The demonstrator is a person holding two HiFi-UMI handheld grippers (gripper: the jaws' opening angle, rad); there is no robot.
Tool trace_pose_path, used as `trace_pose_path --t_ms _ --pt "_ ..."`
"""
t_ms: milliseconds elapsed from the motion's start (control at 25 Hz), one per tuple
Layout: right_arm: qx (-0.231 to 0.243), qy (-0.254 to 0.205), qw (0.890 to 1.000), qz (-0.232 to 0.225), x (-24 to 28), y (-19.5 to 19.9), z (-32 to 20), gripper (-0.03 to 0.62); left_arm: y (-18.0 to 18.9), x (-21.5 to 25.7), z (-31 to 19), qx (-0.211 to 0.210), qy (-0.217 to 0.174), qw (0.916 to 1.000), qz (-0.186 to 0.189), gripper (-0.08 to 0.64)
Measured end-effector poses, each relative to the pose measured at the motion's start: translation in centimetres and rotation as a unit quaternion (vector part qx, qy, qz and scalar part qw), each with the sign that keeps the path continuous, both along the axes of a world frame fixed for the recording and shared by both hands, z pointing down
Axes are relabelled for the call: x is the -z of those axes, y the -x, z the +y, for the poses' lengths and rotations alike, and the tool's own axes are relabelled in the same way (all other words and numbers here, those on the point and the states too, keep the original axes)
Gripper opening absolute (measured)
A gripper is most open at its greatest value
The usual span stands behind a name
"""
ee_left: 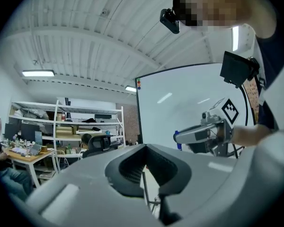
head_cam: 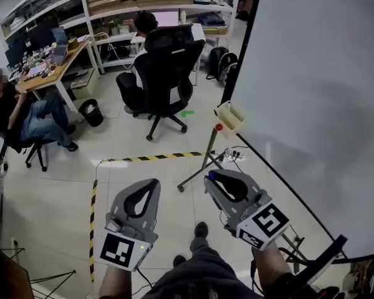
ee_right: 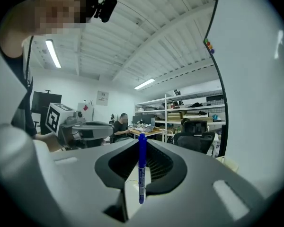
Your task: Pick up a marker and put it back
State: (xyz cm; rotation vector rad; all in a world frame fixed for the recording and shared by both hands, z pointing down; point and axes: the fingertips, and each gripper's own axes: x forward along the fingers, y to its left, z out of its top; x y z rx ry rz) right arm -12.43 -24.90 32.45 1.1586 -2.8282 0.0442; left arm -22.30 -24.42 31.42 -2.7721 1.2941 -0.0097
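The right gripper [ee_right: 141,143] pinches the slim blue marker pen [ee_right: 142,174] lengthwise along its jaws, pointing towards the small cream tray [head_cam: 230,118] just ahead, nearer than the empty, pressed-together left gripper [ee_left: 146,150].

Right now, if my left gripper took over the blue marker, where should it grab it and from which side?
Probably the short end of the blue marker poking past the right gripper, its only free part. Bring the left gripper in from the left, jaws across the barrel.
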Motion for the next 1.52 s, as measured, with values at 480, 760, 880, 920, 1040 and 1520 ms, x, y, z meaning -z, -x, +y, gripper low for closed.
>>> trace_pose_path --t_ms 480,760,880,920,1040,1520 --pt "-0.03 -0.02 0.999 0.021 3.0 0.5 11.0 0.046 0.7 1.4 9.6 -0.044 -0.006 0.999 0.002 0.0" --pt "-0.032 -0.033 0.999 0.005 4.1 -2.7 17.3 0.046 -3.5 1.1 15.1 -0.081 0.033 0.9962 0.003 0.0" --pt "-0.027 -0.03 0.999 -0.002 3.7 -5.7 20.5 0.046 -6.7 1.5 18.3 -0.083 0.028 0.9961 0.01 0.0" --pt "-0.025 -0.028 0.999 -0.004 3.5 -6.9 21.6 0.046 -8.0 1.5 19.3 -0.081 0.023 0.9964 0.009 0.0" --pt "-0.017 -0.015 1.0 -0.013 2.4 -10.1 25.1 0.046 -11.7 1.5 22.8 -0.073 0.013 0.9972 0.007 0.0" --pt "0.03 0.005 0.996 -0.081 1.1 -17.9 33.8 0.046 -18.8 1.1 34.5 -0.043 0.023 0.9985 -0.024 0.002"
